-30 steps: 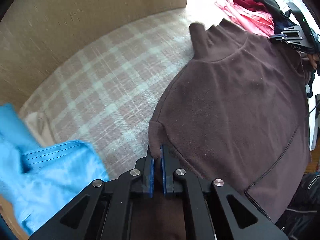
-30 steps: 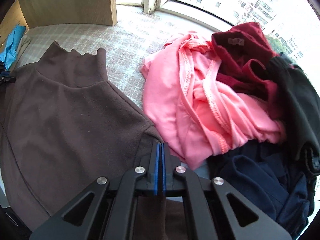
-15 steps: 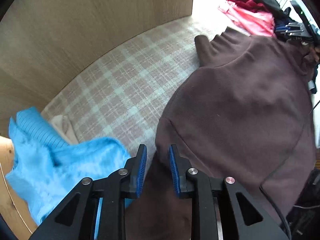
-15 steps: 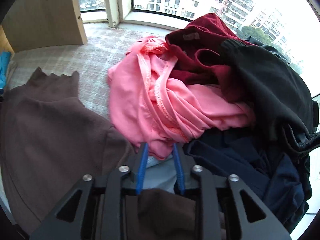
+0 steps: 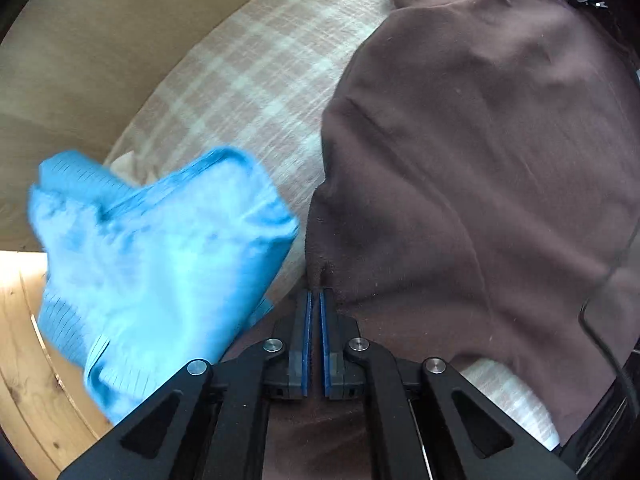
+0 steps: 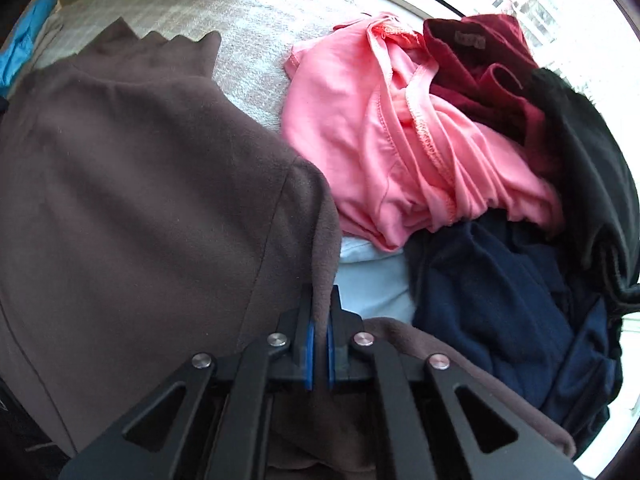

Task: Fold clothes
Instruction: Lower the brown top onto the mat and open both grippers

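Pinching now on both sides: our left gripper (image 5: pixel 314 300) has its blue pads pressed nearly together on a fold at the edge of the brown fleece pullover (image 5: pixel 480 140), which spreads ahead and to the right of that tool over the checked bedcover (image 5: pixel 248 80). Just left of the left gripper we see a crumpled blue shirt (image 5: pixel 160 256), lying near the pullover's edge with a strip of bedcover between them. Our right gripper (image 6: pixel 319 316) clamps the pullover's other edge, fabric plainly bunched between its pads, and the garment fills the space ahead and to its left, collar farthest from us. To the right of that tool sits the waiting pile: a pink top (image 6: pixel 392 140), a maroon garment (image 6: pixel 480 64), a black one (image 6: pixel 592 168) and a navy one (image 6: pixel 500 292), the navy nearest
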Motion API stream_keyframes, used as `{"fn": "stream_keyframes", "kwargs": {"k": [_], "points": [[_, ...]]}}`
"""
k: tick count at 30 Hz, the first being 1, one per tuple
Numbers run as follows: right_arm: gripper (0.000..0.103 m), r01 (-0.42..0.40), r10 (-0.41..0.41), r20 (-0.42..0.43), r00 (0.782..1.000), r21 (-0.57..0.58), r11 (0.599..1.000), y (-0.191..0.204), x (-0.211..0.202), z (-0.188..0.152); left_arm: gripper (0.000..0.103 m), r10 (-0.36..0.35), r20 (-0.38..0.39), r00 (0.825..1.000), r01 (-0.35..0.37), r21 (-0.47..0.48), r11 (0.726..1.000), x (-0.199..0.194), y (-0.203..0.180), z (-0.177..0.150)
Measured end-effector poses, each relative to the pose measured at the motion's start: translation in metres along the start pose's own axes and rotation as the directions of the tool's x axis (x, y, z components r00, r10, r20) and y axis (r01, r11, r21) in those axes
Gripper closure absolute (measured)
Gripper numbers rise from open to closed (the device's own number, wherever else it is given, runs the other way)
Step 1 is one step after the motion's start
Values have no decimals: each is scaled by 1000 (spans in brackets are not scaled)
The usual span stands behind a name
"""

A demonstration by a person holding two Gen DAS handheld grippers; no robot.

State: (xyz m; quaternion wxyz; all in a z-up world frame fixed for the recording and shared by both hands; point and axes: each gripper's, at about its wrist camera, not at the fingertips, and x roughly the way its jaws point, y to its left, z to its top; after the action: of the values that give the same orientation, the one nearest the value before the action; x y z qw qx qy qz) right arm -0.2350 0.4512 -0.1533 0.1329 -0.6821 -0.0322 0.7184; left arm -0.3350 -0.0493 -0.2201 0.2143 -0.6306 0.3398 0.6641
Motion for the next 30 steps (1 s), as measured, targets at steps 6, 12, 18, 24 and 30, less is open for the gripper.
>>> {"fn": "stream_keyframes", "kwargs": {"k": [6, 12, 18, 24, 30], "points": [[94, 119, -120, -25, 992, -21, 993, 12, 13, -6, 96, -4, 21, 1000, 5, -67, 998, 3, 8, -14], [67, 177, -177, 115, 977, 11, 984, 31, -47, -37, 86, 108, 146, 983, -95, -97, 991, -55, 9, -36], [61, 230, -235, 251, 939, 50, 972, 51, -107, -68, 73, -65, 260, 963, 112, -167, 980, -110, -35, -65], [61, 179, -228, 277, 933, 189, 965, 42, -107, -76, 73, -280, 229, 932, 328, -212, 921, -80, -121, -117], [61, -165, 106, 195, 975, 318, 933, 41, -76, -129, 73, -372, 287, 883, 448, -273, 851, -48, -120, -112]]}}
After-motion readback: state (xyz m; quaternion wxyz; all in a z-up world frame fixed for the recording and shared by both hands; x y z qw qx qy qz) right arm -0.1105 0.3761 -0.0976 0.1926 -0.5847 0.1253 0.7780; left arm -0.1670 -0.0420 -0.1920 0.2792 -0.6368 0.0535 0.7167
